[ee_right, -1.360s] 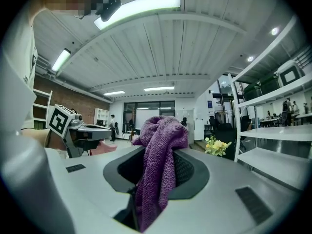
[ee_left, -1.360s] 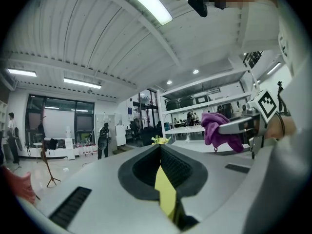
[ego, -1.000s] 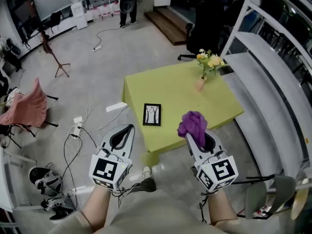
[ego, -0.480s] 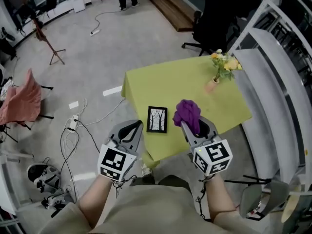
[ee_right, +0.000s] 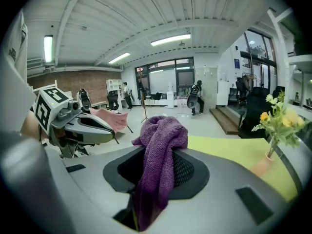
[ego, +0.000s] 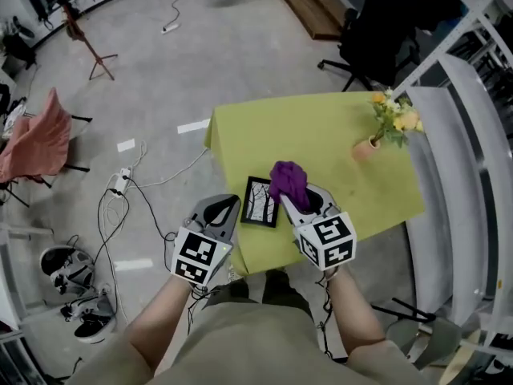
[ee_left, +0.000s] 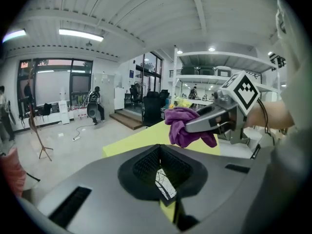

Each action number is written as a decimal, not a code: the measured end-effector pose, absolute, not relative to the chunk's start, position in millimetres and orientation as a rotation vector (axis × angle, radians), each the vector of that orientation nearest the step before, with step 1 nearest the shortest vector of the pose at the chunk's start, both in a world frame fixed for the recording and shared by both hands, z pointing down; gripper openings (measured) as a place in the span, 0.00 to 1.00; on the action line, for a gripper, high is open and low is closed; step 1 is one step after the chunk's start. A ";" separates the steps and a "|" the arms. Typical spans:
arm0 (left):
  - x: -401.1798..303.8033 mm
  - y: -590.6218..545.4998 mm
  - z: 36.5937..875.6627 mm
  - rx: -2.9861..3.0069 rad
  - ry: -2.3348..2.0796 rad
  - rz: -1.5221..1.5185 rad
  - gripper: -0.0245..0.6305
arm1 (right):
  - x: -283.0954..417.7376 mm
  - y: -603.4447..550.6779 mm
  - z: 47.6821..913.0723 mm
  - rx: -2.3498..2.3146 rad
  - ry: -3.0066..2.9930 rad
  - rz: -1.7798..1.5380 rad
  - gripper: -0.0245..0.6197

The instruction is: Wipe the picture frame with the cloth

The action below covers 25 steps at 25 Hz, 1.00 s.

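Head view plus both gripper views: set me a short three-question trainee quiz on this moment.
1. True or false: the left gripper holds the crumpled purple cloth.
2. The black-framed tree picture lies on: A the floor; B the yellow-green table; C a shelf.
3. What stands near the table's right edge?
Key: 1 false, the right gripper holds it; 2 B; 3 a small vase of yellow flowers.
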State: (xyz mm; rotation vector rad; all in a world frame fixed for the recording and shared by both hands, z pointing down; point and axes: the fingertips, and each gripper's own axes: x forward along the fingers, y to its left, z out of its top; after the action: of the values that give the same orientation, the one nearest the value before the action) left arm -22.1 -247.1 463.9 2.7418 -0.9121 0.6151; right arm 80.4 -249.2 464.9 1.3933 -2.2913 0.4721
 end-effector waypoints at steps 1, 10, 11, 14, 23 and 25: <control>-19.5 -250.0 471.1 2.722 -0.923 0.619 0.05 | 79.2 -255.3 473.4 1.360 -2.296 0.482 0.23; -0.1 -264.9 545.2 2.571 -0.979 0.686 0.05 | 73.4 -294.1 550.2 1.087 -2.297 0.544 0.23; 0.8 -265.3 555.9 2.553 -0.977 0.704 0.05 | 71.1 -297.1 558.3 1.061 -2.295 0.544 0.23; 1.2 -265.2 586.0 2.494 -0.976 0.749 0.05 | 63.5 -305.5 581.2 0.987 -2.282 0.529 0.23; 3.3 -264.5 650.4 2.351 -0.985 0.852 0.05 | 45.1 -316.7 636.8 0.828 -2.239 0.500 0.23; 0.1 -263.0 659.9 2.323 -0.986 0.872 0.05 | 37.3 -316.4 645.6 0.803 -2.231 0.485 0.23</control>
State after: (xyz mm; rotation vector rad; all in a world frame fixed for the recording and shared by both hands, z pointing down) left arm 0.1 -263.0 659.9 2.3234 -0.9861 0.8718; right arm 37.3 -316.4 645.6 0.8027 -2.2315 0.4852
